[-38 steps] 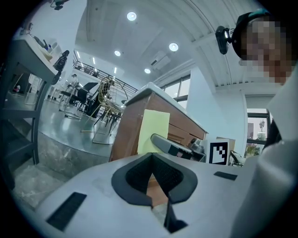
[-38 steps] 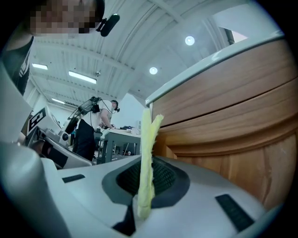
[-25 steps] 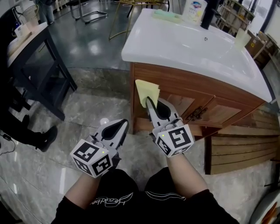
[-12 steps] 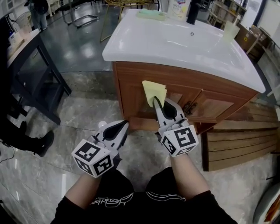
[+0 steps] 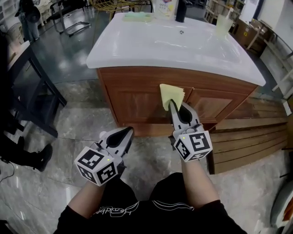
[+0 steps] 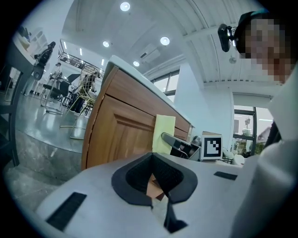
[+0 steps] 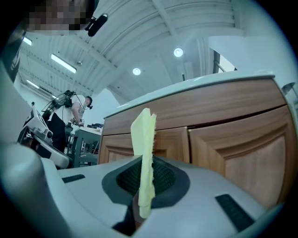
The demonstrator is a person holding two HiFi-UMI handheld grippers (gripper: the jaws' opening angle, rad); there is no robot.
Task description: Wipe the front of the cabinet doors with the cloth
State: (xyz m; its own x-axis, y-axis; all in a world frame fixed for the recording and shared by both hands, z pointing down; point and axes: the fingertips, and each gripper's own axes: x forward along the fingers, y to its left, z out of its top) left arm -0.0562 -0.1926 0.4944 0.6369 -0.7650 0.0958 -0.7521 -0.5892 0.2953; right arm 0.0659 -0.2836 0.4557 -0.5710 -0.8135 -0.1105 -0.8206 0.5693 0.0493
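The wooden cabinet doors (image 5: 137, 98) stand under a white sink top (image 5: 137, 45), straight ahead in the head view. My right gripper (image 5: 173, 106) is shut on a folded yellow cloth (image 5: 171, 95), which sticks up just in front of the seam between the two doors; I cannot tell whether it touches the wood. In the right gripper view the cloth (image 7: 144, 148) rises from the shut jaws before the door panels (image 7: 237, 153). My left gripper (image 5: 129, 131) hangs lower and to the left, shut and empty, short of the cabinet's base. In the left gripper view the cloth (image 6: 163, 134) shows beside the left door (image 6: 118, 135).
A black table (image 5: 27, 77) stands at the left, with a person's shoe (image 5: 42, 155) on the marble floor beside it. Wooden slats (image 5: 247, 137) lie on the floor to the right of the cabinet. On the sink top are a bottle (image 5: 167, 7), a cup (image 5: 222, 25) and a green cloth (image 5: 135, 17).
The cabinet has swung round to face me squarely. My right gripper has carried the cloth from the left corner toward the middle of the doors. The left gripper has barely moved.
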